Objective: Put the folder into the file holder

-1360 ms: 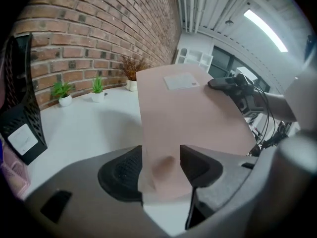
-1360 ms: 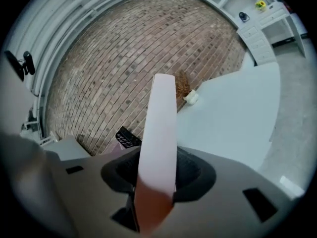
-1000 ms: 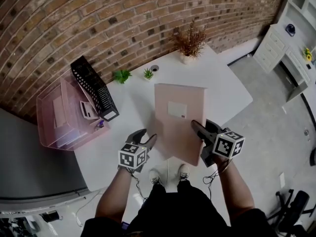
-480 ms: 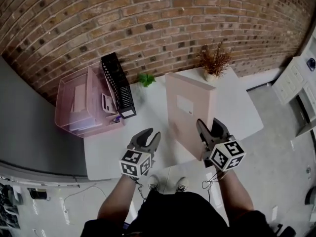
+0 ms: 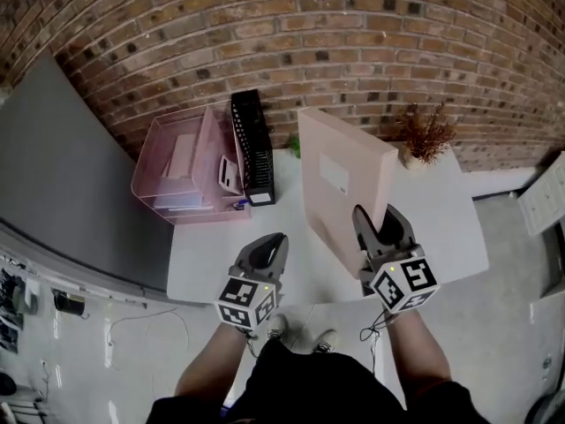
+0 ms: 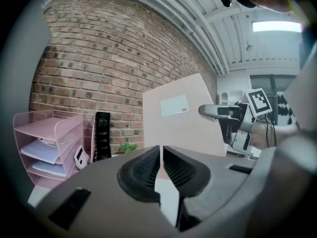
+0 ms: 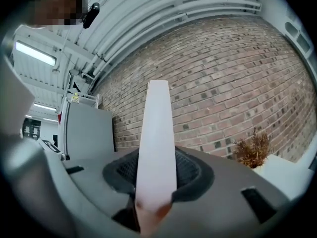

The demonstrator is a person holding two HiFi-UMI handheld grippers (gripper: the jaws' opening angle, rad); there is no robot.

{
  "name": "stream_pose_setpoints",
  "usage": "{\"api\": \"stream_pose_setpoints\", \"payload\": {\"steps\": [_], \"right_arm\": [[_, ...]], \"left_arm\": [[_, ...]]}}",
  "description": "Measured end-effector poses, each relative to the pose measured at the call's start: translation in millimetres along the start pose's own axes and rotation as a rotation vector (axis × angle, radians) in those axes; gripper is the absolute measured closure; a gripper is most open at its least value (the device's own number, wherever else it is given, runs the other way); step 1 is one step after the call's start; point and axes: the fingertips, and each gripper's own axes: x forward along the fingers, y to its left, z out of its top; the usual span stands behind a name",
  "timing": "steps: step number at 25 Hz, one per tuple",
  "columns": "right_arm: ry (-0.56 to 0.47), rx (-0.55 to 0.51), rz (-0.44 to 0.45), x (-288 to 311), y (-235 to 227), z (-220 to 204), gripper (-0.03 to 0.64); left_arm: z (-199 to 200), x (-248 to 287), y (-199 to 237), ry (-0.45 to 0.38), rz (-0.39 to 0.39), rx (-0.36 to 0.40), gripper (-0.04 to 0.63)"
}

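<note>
The pale pink folder stands almost upright above the white table, its label facing left. My right gripper is shut on the folder's lower right edge; in the right gripper view that edge runs up between the pads. The left gripper hovers left of the folder, apart from it. Its jaws have just been closing and now stand shut with nothing between them. The black mesh file holder stands at the table's back left, and the left gripper view shows it left of the folder.
A pink tiered paper tray with sheets in it stands left of the file holder. A dried plant in a pot sits at the back right, a small green plant by the brick wall. A grey cabinet lies to the left.
The folder has gone from lying flat to nearly upright, lifted by the right gripper. Both grippers have risen. The left jaws have closed from wide open to shut.
</note>
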Motion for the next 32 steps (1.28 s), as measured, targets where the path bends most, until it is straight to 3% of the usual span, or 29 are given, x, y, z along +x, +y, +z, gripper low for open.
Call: {"api": "stream_pose_setpoints", "payload": {"steps": [12,32], "right_arm": [[-0.122,-0.06,0.06,53.2,48.8,36.1,0.46],[-0.192,-0.101,-0.117,195.0,124.5,21.4,0.46]], "left_arm": [[14.5,-15.5,41.6,-0.064,0.11,-0.025,0.589],[46.7,-28.9,180.7,-0.081,-0.047,0.01,0.589]]}}
